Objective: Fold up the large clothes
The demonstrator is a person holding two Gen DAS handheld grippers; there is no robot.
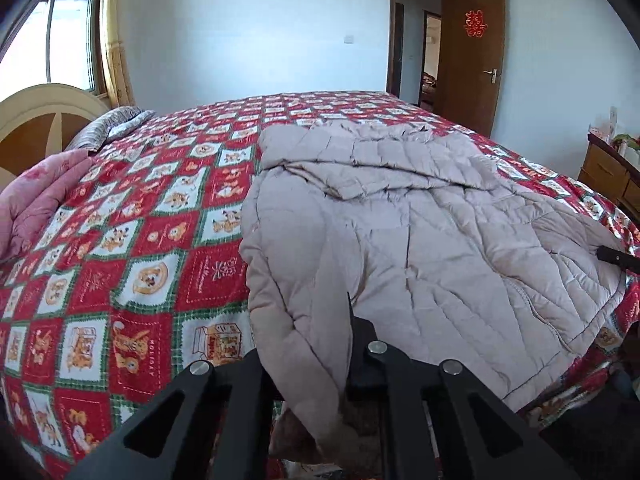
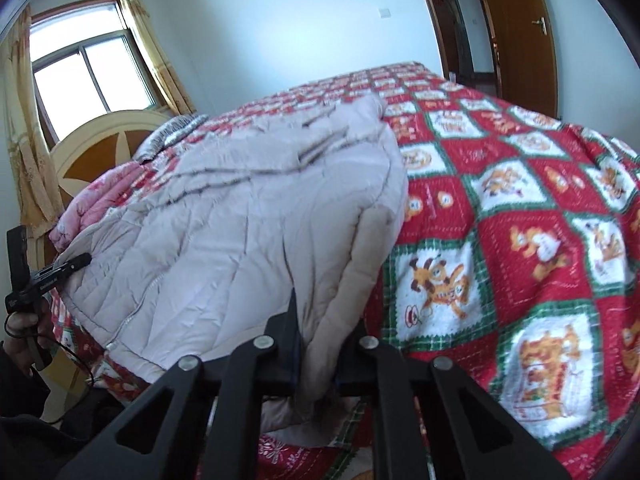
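A beige quilted coat [image 1: 420,232] lies spread on a bed [image 1: 132,240] covered with a red, white and green cartoon-print cover. In the left wrist view it fills the centre and right of the frame, its hood end toward the far side.

The left tool [image 1: 316,364], at the bottom centre of that view, is clamped on the coat's near left hem, with fabric bunched between its fingers. The right tool [image 2: 316,360], at the bottom centre of the right wrist view, pinches the near right edge of the coat in the same way.

A pink quilt [image 1: 36,200] sits at the left edge by the headboard [image 1: 36,108]. A brown door [image 1: 472,56] stands open at the upper right.
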